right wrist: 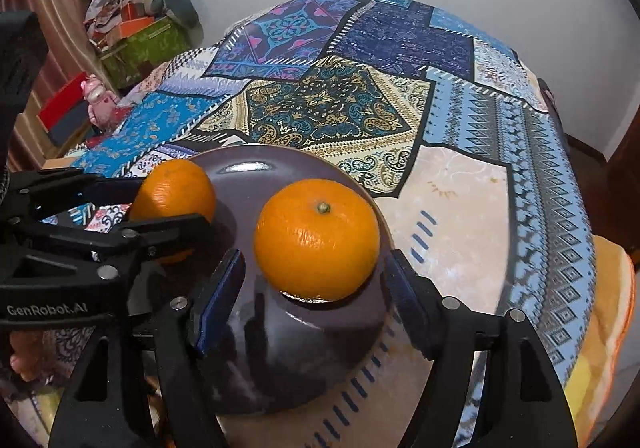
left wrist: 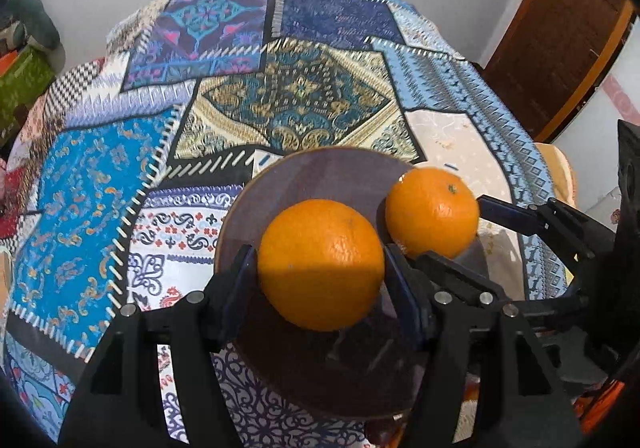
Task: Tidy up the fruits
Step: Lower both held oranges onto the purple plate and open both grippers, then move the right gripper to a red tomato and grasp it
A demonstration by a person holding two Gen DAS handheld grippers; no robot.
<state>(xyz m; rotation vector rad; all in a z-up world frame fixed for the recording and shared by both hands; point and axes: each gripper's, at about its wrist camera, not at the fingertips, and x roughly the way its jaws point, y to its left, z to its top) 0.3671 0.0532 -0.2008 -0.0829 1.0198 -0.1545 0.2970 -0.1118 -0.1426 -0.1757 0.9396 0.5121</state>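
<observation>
the left gripper is pinching one orange over the dark plate, while the right gripper is sitting spread around the other orange, which is resting on that plate, on the patchwork tablecloth

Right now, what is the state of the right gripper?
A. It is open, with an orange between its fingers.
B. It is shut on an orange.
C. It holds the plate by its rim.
A: the right gripper stands open, gaps showing either side of the orange, which rests on the purple plate.
</observation>
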